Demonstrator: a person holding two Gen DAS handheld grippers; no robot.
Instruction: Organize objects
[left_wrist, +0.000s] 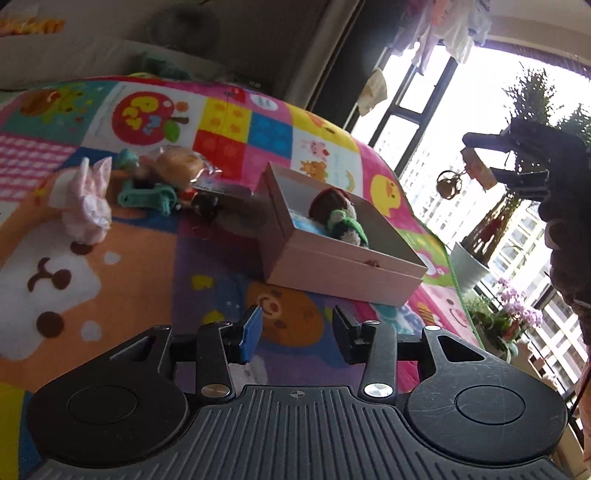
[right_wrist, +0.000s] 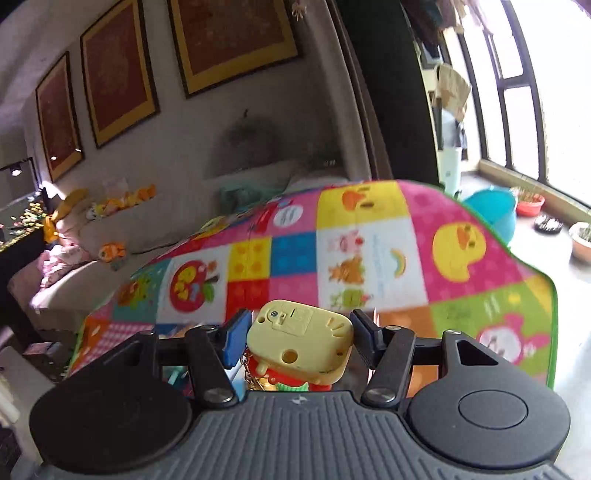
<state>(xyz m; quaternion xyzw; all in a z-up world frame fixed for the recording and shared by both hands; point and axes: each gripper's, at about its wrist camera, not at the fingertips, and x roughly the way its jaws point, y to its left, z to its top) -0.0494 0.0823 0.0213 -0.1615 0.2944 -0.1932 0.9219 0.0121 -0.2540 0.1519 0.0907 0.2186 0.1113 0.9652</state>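
Note:
An open pink box (left_wrist: 332, 258) sits on the colourful play mat (left_wrist: 147, 258) and holds a crocheted doll (left_wrist: 340, 216). Left of it lie a pink bunny (left_wrist: 86, 201), a teal knitted piece (left_wrist: 147, 195), a wrapped bun (left_wrist: 177, 166) and a small dark toy (left_wrist: 205, 203). My left gripper (left_wrist: 295, 332) is open and empty, above the mat just in front of the box. My right gripper (right_wrist: 299, 338) is shut on a yellow plastic toy (right_wrist: 299, 339) with red and green parts below, held above the mat (right_wrist: 369, 251). The right gripper also shows in the left wrist view (left_wrist: 517, 162), raised at right.
A sofa (right_wrist: 110, 236) with soft toys stands behind the mat. Windows and potted plants (left_wrist: 495, 321) are to the right. A blue tub (right_wrist: 495, 214) and bowls sit on the floor by the window. Framed pictures hang on the wall.

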